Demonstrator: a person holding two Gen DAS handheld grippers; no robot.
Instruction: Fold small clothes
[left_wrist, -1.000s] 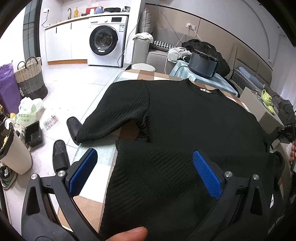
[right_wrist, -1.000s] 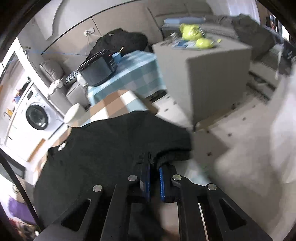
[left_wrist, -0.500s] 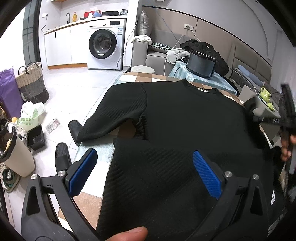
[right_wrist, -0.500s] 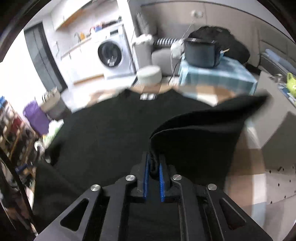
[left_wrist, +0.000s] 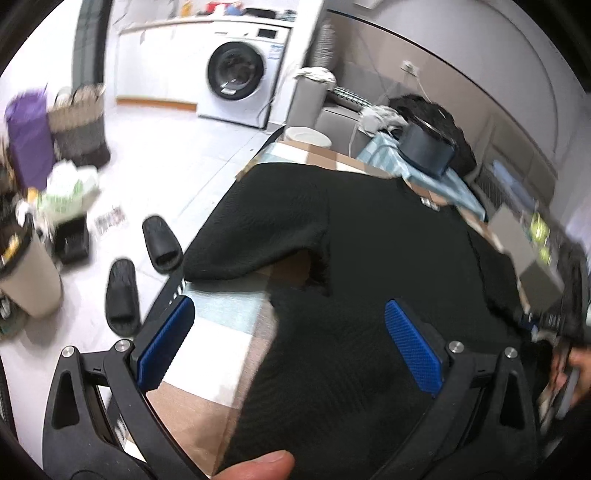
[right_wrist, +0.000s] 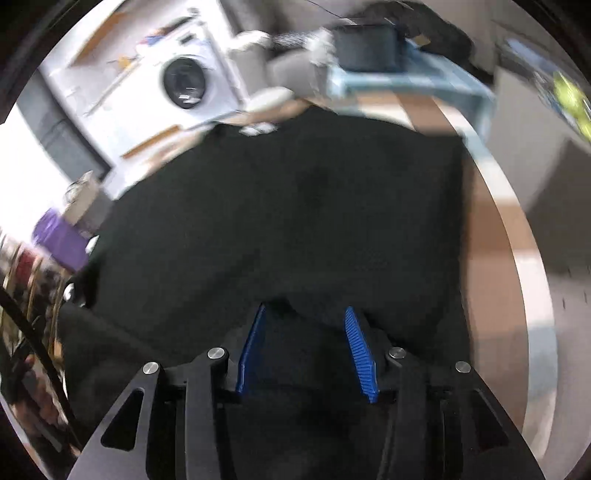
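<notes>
Behind the table (left_wrist: 221, 354) stands a washing machine (left_wrist: 236, 70); our black sweater (left_wrist: 388, 240) lies flat across that table. Our left gripper (left_wrist: 288, 343) hangs spread; our right gripper (right_wrist: 306, 347) is opening over folded cloth. Released carelessly, the sleeve could spring back.

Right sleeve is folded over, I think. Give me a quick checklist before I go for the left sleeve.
1. Right gripper letting go: ok, fingers opening, sweater fabric between them but not pinched.
2. Right sleeve lying flat on the body: cannot tell, picture blurred.
3. Left gripper free: ok, open, nothing held.
4. Left sleeve reachable: ok, spread out, its end over the table edge.
5. Collar label facing up: ok.
</notes>
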